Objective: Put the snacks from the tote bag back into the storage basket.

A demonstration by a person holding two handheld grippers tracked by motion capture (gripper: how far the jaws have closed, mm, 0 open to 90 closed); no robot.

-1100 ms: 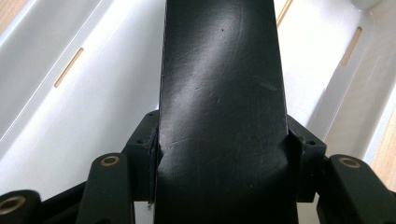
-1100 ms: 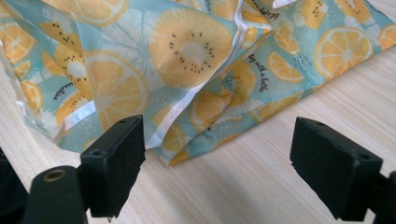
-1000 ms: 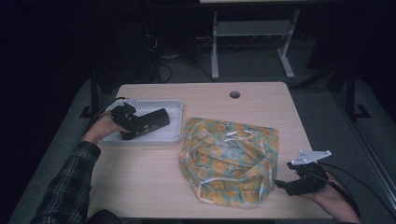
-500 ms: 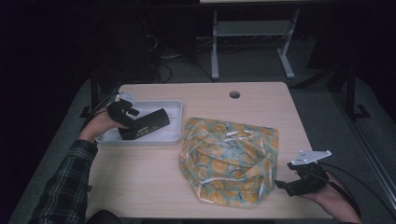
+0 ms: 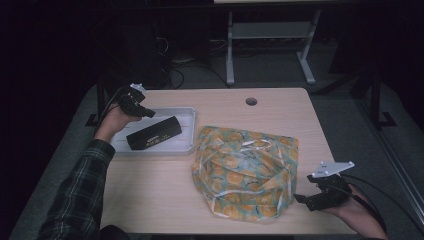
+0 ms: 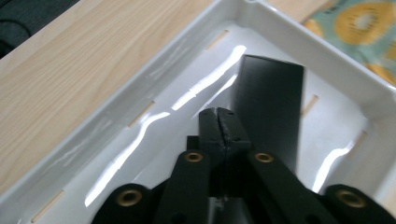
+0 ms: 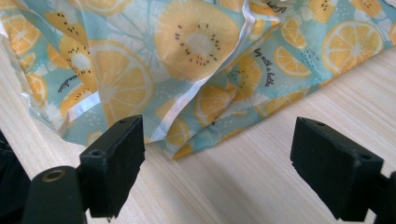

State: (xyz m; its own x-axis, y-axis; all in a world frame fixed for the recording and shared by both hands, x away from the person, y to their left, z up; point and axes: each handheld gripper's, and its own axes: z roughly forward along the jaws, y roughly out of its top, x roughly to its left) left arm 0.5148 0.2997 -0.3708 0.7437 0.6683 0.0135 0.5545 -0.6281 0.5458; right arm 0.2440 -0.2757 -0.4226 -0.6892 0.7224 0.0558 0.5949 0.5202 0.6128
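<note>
Spanning most of the high view, a pale wood-grain counter (image 5: 165, 175) with one round hole (image 5: 251, 101) near its far edge. Sprawled across the middle and right of it, a crumpled fabric bag (image 5: 247, 172) printed with orange and kiwi slices on light blue, white trim along its edges. Just left of the bag, near but apart, a shallow white plastic tray (image 5: 187, 116) with slotted walls. Lying flat inside that tray, turned a little off its long sides, a black rectangular box (image 5: 153, 133) with small white lettering on top. Hovering above the tray's far left corner, the left hand-held gripper (image 5: 146, 113), jaws having just snapped together and now pressed pad to pad with nothing between, clear of the black box, whose near end lies just beyond the tips in the left gripper view. Resting low at the counter's near right corner, the right hand-held gripper (image 5: 300, 199), jaws spread wide and empty, tips just short of the bag's nearest folded corner. Plaid sleeve (image 5: 80, 190) on the left forearm.
</note>
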